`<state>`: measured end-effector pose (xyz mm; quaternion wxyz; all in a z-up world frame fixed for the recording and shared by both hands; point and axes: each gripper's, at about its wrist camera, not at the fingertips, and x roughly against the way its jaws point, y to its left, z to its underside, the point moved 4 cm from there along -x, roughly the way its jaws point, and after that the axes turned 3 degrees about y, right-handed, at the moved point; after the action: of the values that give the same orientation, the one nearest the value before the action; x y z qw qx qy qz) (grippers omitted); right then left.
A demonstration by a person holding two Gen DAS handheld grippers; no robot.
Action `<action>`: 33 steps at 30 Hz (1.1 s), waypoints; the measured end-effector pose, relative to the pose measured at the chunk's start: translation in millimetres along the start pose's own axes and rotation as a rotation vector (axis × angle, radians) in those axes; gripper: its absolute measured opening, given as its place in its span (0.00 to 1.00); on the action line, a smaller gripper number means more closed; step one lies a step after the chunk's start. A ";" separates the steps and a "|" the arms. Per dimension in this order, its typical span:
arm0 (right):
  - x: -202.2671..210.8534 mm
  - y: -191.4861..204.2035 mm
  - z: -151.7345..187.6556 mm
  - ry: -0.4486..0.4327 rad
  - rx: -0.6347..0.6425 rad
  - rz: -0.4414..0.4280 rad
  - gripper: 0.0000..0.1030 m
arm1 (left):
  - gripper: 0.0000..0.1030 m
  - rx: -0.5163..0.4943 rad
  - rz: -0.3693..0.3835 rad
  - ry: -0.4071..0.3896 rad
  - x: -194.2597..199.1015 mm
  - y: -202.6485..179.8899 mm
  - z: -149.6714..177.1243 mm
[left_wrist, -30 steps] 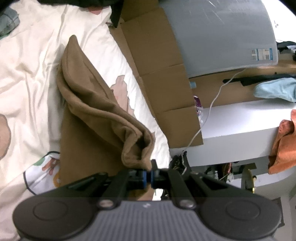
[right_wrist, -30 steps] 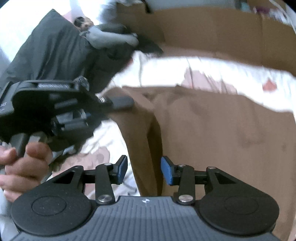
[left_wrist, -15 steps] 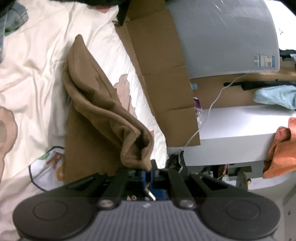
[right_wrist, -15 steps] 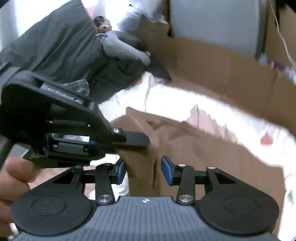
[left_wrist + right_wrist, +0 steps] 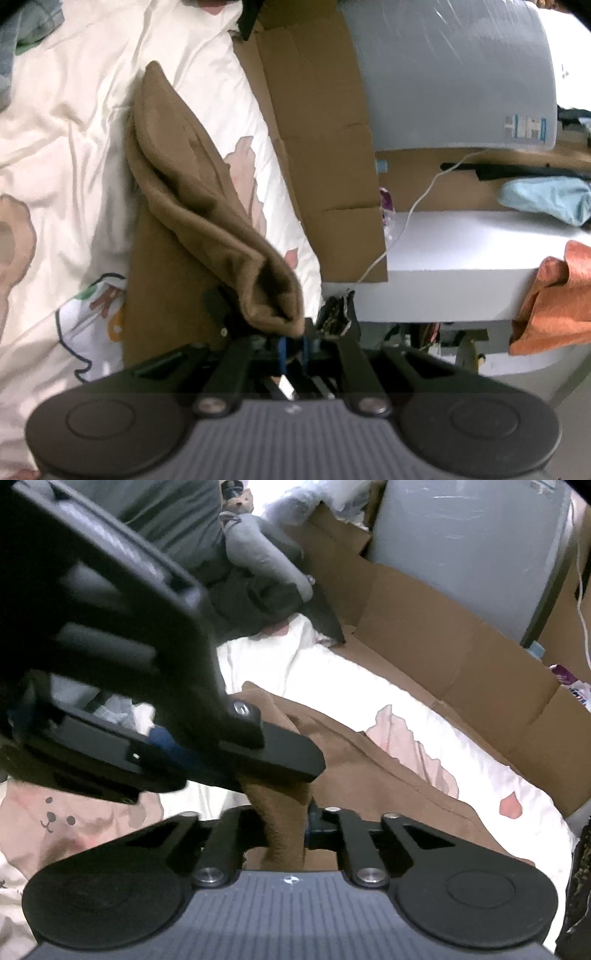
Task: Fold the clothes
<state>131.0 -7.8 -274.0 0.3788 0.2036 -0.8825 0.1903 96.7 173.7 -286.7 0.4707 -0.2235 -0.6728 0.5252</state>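
Cardboard (image 5: 317, 110) was the nearest thing to a container here. It was a run of flattened box panels standing on edge along the far side of the bed, and I couldn't tell whether anything sat inside or behind them. A grey panel (image 5: 443, 74) wrapped in plastic leaned just past them. Next to that was a white ledge (image 5: 461, 266) with an orange rag (image 5: 546, 295) hanging off its end, a pale blue garment (image 5: 546, 199) lying further back and a white cable (image 5: 406, 221) trailing down over the edge.

The cloth (image 5: 192, 192) was plain brown and soft-looking, kind of fleecy. It lay on the cream sheet (image 5: 74, 129), the one with the cartoon prints. Its lower layer lay flat on the bed. The upper layer was lifted into a long, loose fold that ran from a pointed far end up to the grippers, with the near end bunched into a rounded pocket.

The left gripper (image 5: 293, 343) had its fingers close together, pinching the near corner of that fold. The right gripper (image 5: 286, 830) sat just under it, with its jaws closing on a hanging strip of the same cloth, and the strip filled the gap between the pads. A dark heap of clothes (image 5: 240, 572) was piled at the head of the bed.
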 end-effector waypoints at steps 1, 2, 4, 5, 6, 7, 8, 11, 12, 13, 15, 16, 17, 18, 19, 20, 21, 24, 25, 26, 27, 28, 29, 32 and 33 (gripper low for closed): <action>-0.3 -0.3 0.0 -0.001 0.003 -0.001 0.06 | 0.15 -0.007 -0.008 0.007 2.4 -1.8 -0.7; -0.4 -0.4 -0.1 -0.001 0.006 -0.003 0.06 | 0.21 -0.022 -0.015 0.006 6.8 -5.1 -2.2; -0.5 -1.7 -0.8 -0.001 0.004 -0.010 0.06 | 0.33 -0.046 -0.029 -0.009 15.9 -10.0 -7.3; -0.8 -2.5 -1.3 0.000 0.000 -0.014 0.06 | 0.44 -0.047 -0.034 -0.017 19.0 -10.0 -10.8; -1.1 -3.8 -1.8 0.002 -0.008 -0.017 0.06 | 0.50 -0.048 -0.039 -0.025 22.0 -9.8 -14.3; -1.4 -5.6 -2.2 0.004 -0.016 -0.021 0.06 | 0.61 -0.048 -0.044 -0.040 23.9 -8.0 -18.9; -1.7 -7.5 -2.6 0.005 -0.025 -0.024 0.06 | 0.67 -0.051 -0.060 -0.060 24.9 -4.4 -24.1; -2.2 -12.5 -2.3 0.011 -0.050 -0.037 0.06 | 0.68 -0.001 -0.117 -0.095 19.1 13.8 -38.9; -2.6 -13.0 -1.3 0.013 -0.055 -0.042 0.06 | 0.68 0.025 -0.110 -0.099 15.5 21.2 -44.1; -2.9 -13.7 -0.3 0.014 -0.060 -0.044 0.06 | 0.68 0.049 -0.111 -0.100 11.3 28.3 -48.4; -3.2 -16.3 0.3 0.016 -0.072 -0.050 0.06 | 0.68 0.068 -0.134 -0.098 1.4 40.4 -56.6; -3.3 -17.6 0.5 0.017 -0.079 -0.054 0.06 | 0.68 0.075 -0.148 -0.101 -3.2 45.8 -60.3; -3.6 -19.1 0.5 0.017 -0.086 -0.058 0.06 | 0.68 0.083 -0.154 -0.103 -6.9 51.6 -63.6; -3.7 -20.2 0.2 0.017 -0.093 -0.062 0.06 | 0.68 0.092 -0.159 -0.106 -10.5 57.4 -66.9; -3.6 -21.0 -0.3 0.017 -0.099 -0.065 0.06 | 0.68 0.102 -0.166 -0.105 -15.2 63.4 -68.7; -3.3 -21.5 -0.6 0.018 -0.105 -0.069 0.06 | 0.68 0.115 -0.170 -0.104 -18.8 68.8 -71.6; -2.8 -21.7 -0.9 0.019 -0.111 -0.072 0.06 | 0.68 0.128 -0.173 -0.104 -22.3 74.2 -74.4; -2.0 -21.9 -2.0 0.019 -0.123 -0.084 0.06 | 0.68 0.158 -0.168 -0.094 -33.0 86.6 -79.2; -2.0 -22.1 -2.2 0.018 -0.126 -0.088 0.06 | 0.68 0.162 -0.170 -0.094 -35.9 89.1 -80.5; -1.9 -22.5 -2.4 0.017 -0.130 -0.091 0.06 | 0.68 0.164 -0.173 -0.092 -39.7 91.0 -81.7; -1.9 -23.0 -2.5 0.017 -0.136 -0.095 0.06 | 0.68 0.165 -0.176 -0.090 -43.6 92.9 -82.8; -1.8 -23.5 -2.7 0.017 -0.143 -0.098 0.06 | 0.68 0.171 -0.173 -0.088 -47.1 94.9 -83.6; -1.6 -23.9 -2.9 0.018 -0.149 -0.101 0.06 | 0.68 0.177 -0.170 -0.086 -50.6 96.8 -84.4; -1.3 -25.8 -3.4 0.020 -0.166 -0.110 0.06 | 0.70 0.194 -0.150 -0.096 -60.6 103.2 -87.7; -1.1 -26.3 -3.4 0.020 -0.171 -0.113 0.06 | 0.71 0.190 -0.146 -0.105 -63.7 104.7 -89.2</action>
<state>146.9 -28.1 -267.9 0.4137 0.2179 -0.8789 0.0946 183.0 203.8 -407.7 0.4909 -0.1005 -0.6581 0.5620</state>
